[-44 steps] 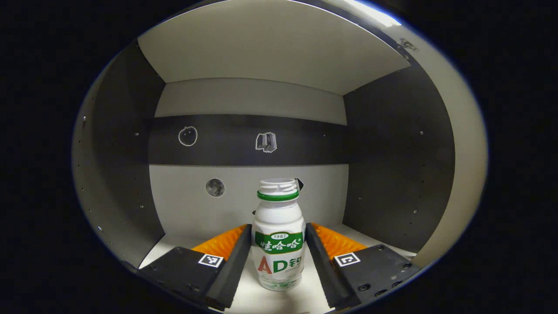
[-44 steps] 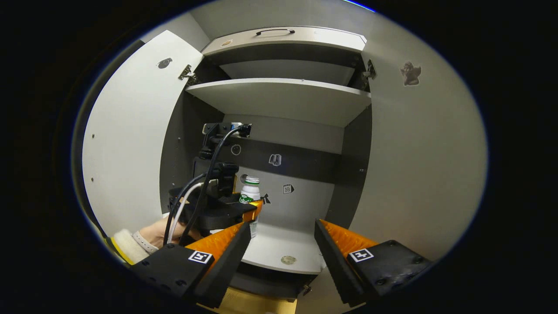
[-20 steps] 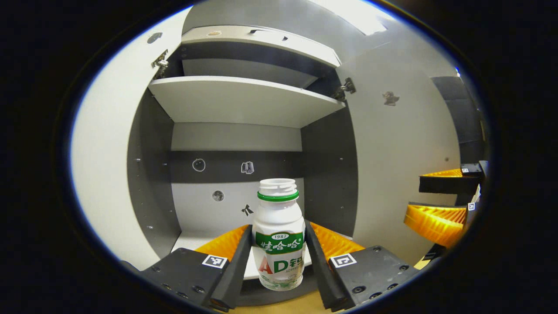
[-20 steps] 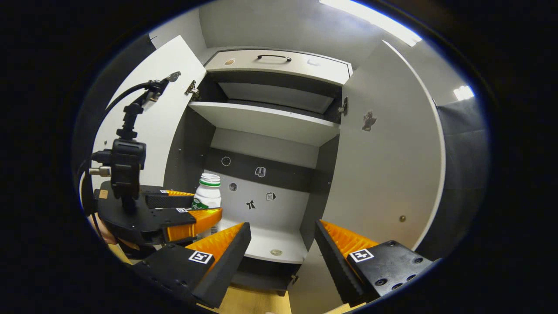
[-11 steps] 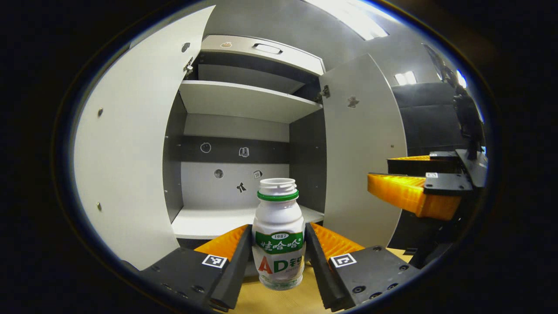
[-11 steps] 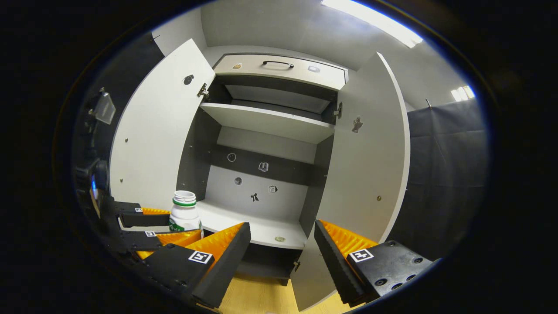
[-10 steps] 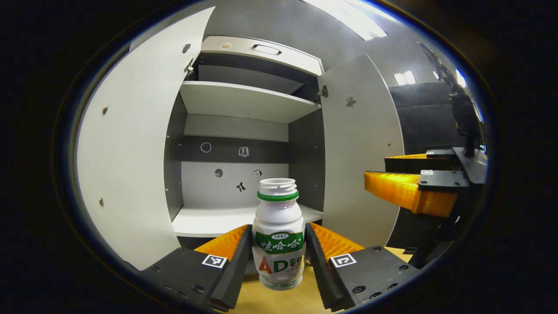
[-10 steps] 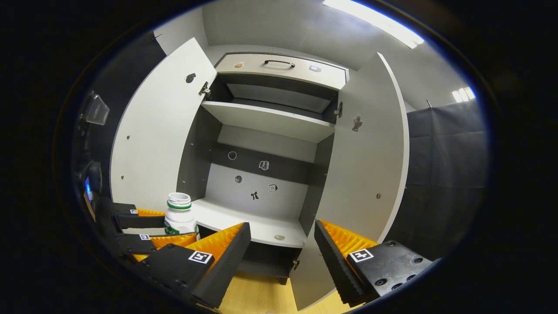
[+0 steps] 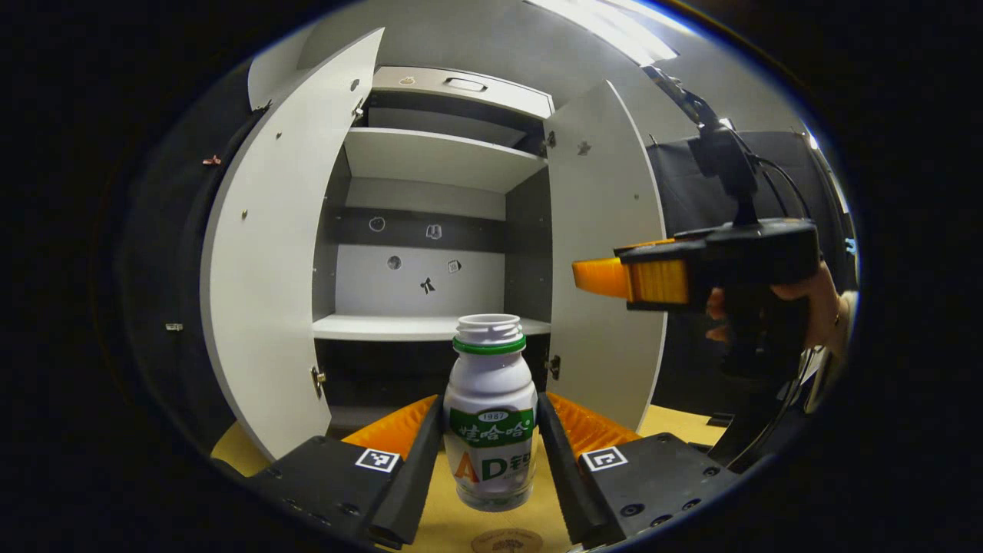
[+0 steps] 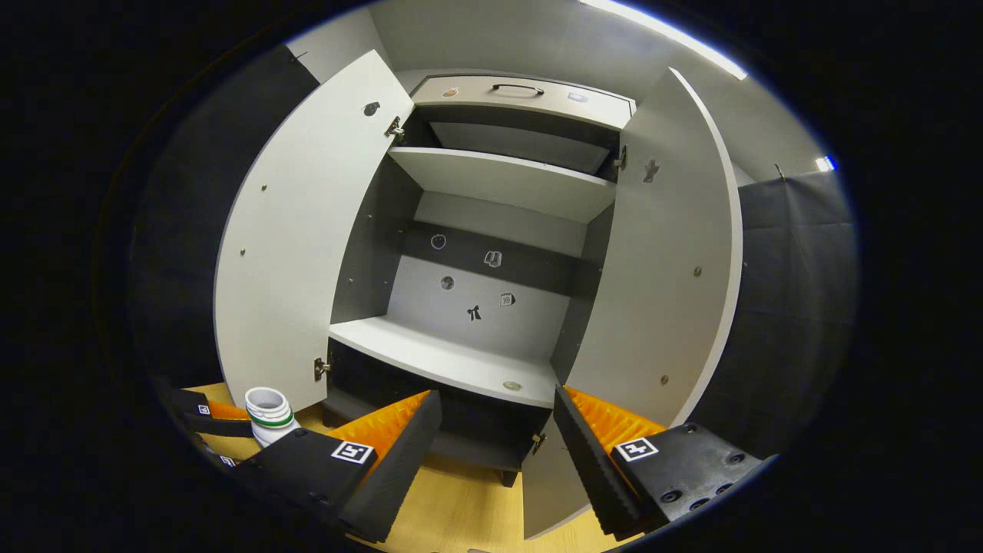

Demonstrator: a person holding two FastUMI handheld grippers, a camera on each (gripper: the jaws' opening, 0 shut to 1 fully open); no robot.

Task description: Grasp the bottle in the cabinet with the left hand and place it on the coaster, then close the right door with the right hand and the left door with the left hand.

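The left claw (image 9: 490, 453) is clamped on a small white plastic bottle (image 9: 490, 415), its ribbed fingers (image 9: 399, 426) pressing both sides of the rounded, labelled body. The bottle stands upright, capless, with a threaded neck above a green ring. It is out of the cabinet (image 9: 430, 177) and above the pale wooden surface (image 9: 668, 421); just below it, at the lower edge of the left gripper view, peeks the rim of a round brown coaster (image 9: 507, 541). Whether the bottle touches either cannot be told.

The cabinet is smooth matt board, with grey shelves and dark side walls. Both the left door (image 9: 269, 253) and the right door (image 9: 607, 253) stand open. Small stickers dot its back panel, and a small round disc (image 10: 511, 385) lies on the lower shelf (image 10: 445, 359).

The right claw (image 10: 498, 418) is spread apart with nothing between its fingers, facing the cabinet; a hand (image 9: 806, 296) grips its handle.
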